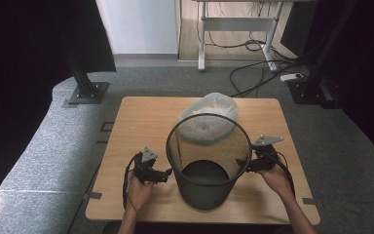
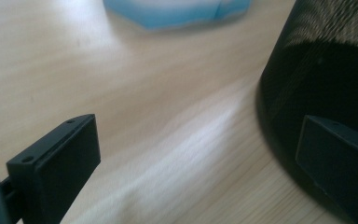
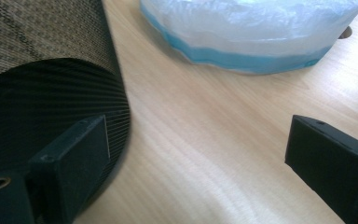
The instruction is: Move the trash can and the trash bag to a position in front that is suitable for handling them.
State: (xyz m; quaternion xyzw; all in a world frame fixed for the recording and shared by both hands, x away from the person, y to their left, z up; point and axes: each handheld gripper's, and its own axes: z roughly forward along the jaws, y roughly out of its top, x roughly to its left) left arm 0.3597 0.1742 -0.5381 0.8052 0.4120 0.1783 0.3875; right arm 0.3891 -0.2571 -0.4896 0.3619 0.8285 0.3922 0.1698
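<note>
— Largest item?
— Wooden table. Then black mesh bin, upright at centre, no liner fitted.
— Next?
— Roll of bags behind it, untouched. My left gripper and right gripper flank the bin, jaws wide, nothing grasped.

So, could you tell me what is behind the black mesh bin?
A roll of clear plastic bags lies on the table behind the mesh bin; the bin's rim and wall hide its near part.

Left hand-held gripper: jaws wide apart, empty, pointing right.
Right hand-held gripper: jaws wide apart, empty, pointing left.
</note>
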